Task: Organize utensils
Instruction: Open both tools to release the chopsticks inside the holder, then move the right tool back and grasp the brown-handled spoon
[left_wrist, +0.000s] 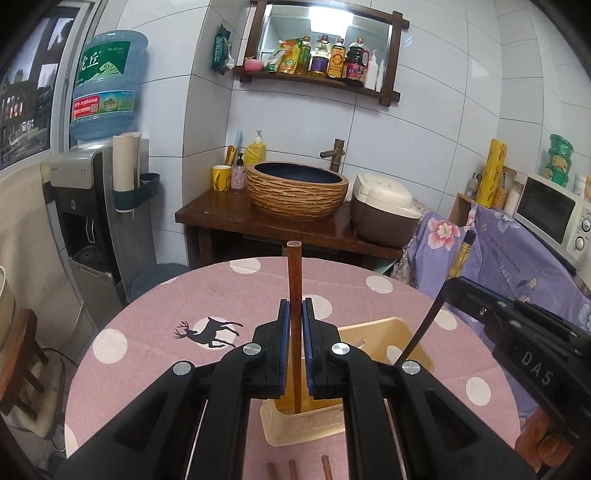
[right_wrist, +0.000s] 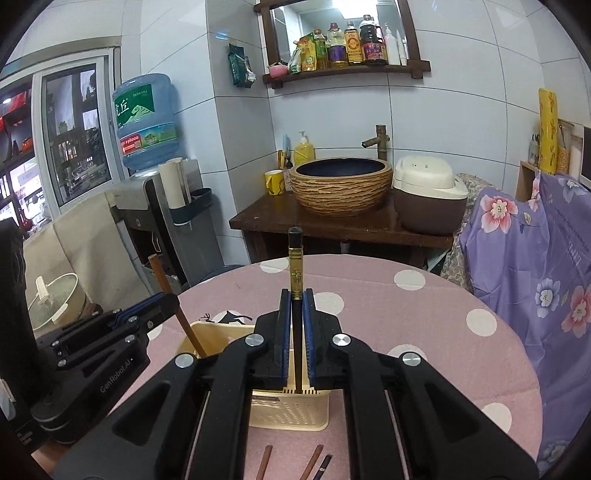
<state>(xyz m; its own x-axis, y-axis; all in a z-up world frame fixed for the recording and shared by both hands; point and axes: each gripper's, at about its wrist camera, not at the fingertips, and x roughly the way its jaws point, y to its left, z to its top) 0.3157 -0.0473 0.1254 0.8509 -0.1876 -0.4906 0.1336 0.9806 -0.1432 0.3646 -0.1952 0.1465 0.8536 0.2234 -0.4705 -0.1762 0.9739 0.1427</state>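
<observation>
My left gripper (left_wrist: 294, 308) is shut on a brown wooden chopstick (left_wrist: 294, 273) held upright, its lower end down inside the cream plastic basket (left_wrist: 391, 332) on the pink table. My right gripper (right_wrist: 295, 299) is shut on a black chopstick with a gold band (right_wrist: 295, 266), also upright with its lower end in the same basket (right_wrist: 288, 410). Each gripper shows in the other's view: the right one (left_wrist: 476, 295) at the right with the black chopstick (left_wrist: 421, 328), the left one (right_wrist: 147, 314) at the left with the brown chopstick (right_wrist: 173, 299).
Loose chopsticks (right_wrist: 314, 461) lie on the pink dotted tablecloth (right_wrist: 424, 332) in front of the basket. Behind the table stand a wooden stand with a basin (right_wrist: 340, 184), a rice cooker (right_wrist: 428, 195) and a water dispenser (left_wrist: 96, 184). A flowered purple cloth (right_wrist: 535, 251) hangs at the right.
</observation>
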